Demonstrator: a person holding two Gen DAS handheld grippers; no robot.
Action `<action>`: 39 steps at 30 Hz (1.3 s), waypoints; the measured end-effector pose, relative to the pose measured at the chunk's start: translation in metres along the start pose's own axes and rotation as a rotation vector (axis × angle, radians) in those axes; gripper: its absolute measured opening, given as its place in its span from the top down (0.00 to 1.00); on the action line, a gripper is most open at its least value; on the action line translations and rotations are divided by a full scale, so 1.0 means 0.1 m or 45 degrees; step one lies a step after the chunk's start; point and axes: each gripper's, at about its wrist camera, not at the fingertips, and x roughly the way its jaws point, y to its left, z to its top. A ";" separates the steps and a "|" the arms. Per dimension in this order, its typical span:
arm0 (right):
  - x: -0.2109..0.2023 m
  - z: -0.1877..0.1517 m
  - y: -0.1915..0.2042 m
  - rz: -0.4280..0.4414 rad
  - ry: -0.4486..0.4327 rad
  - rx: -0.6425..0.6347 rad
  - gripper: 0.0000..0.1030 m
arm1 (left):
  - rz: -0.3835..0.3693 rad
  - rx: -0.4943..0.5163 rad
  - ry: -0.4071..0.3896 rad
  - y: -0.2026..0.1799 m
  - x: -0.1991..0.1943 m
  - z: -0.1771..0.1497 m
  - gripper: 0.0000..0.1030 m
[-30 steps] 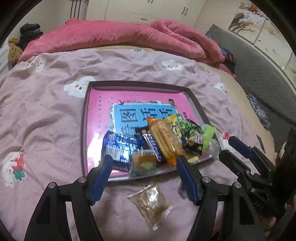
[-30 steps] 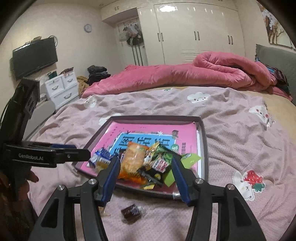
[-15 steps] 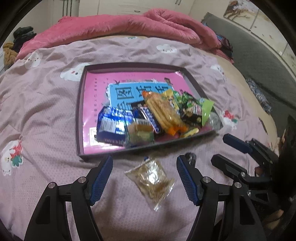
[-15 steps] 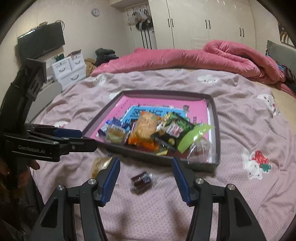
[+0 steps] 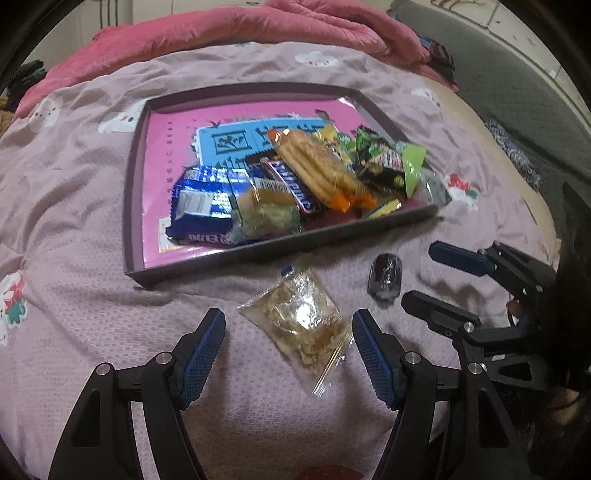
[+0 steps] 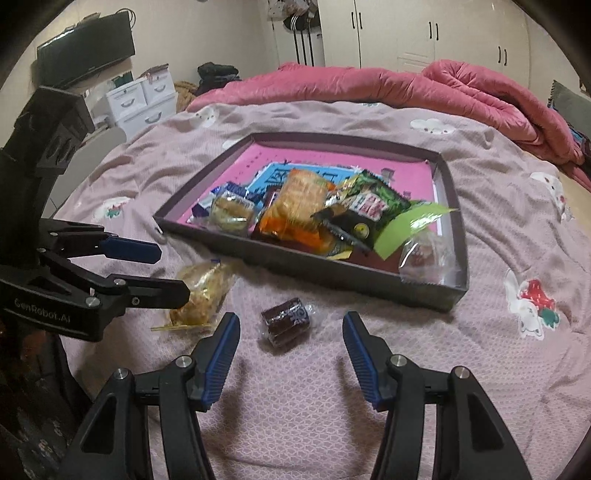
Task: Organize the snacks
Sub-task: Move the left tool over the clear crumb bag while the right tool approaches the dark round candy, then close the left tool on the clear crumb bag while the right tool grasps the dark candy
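Left hand-held gripper (image 5: 289, 343) is hanging over the bed with its jaws apart, nothing clamped. A clear packet (image 5: 297, 325) of pale brown snack is lying flat on the bedspread (image 5: 74, 295) between the blue pads, touching neither as far as the view shows.

Right hand-held gripper (image 6: 291, 341) is likewise standing with its jaws apart and empty. A small dark wrapped sweet (image 6: 286, 320) is lying on the bedspread just ahead of its fingertips, in line with the gap between them. The sweet is sitting just beside the clear packet, apart from it.

Both loose items are resting outside the tray (image 5: 133, 206), just in front of its near wall.

Inside the tray, a pile of snacks is crowding the near right part:
- blue packet (image 5: 201, 201) at the left of the pile;
- orange cracker pack (image 5: 317, 166) lying across the middle;
- green packets (image 6: 376, 201) toward the right;
- a clear wrapper (image 6: 424, 254) in the near right corner.

The tray's pink printed base is showing bare at the far and left parts.

Beyond the tray, a rumpled pink quilt (image 6: 369, 85) is lying across the far side of the bed. White wardrobes (image 6: 399, 33) are standing behind it.
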 end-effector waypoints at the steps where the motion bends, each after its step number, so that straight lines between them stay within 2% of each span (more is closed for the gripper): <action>1: 0.03 -0.01 -0.01 -0.006 0.013 0.002 0.44 | -0.006 0.011 0.001 0.00 0.01 -0.01 0.29; 17: 0.30 -0.02 0.04 0.038 0.039 -0.088 0.44 | -0.069 0.053 0.053 0.04 0.20 0.00 0.29; 19: 0.34 -0.02 0.05 0.044 0.042 -0.105 0.46 | -0.081 0.045 0.056 0.06 0.21 0.00 0.29; 21: 0.36 -0.02 0.06 0.036 0.044 -0.124 0.56 | -0.086 0.043 0.055 0.06 0.22 0.00 0.29; 24: 0.34 -0.01 0.06 0.045 0.030 -0.120 0.63 | -0.089 0.042 0.058 0.06 0.23 -0.01 0.29; 33: 0.25 -0.02 0.00 0.030 0.013 -0.082 0.65 | -0.090 0.051 0.054 0.02 0.28 -0.02 0.29; 39: 0.09 0.00 -0.06 0.047 -0.041 -0.026 0.65 | -0.093 0.056 0.047 -0.03 0.28 -0.04 0.44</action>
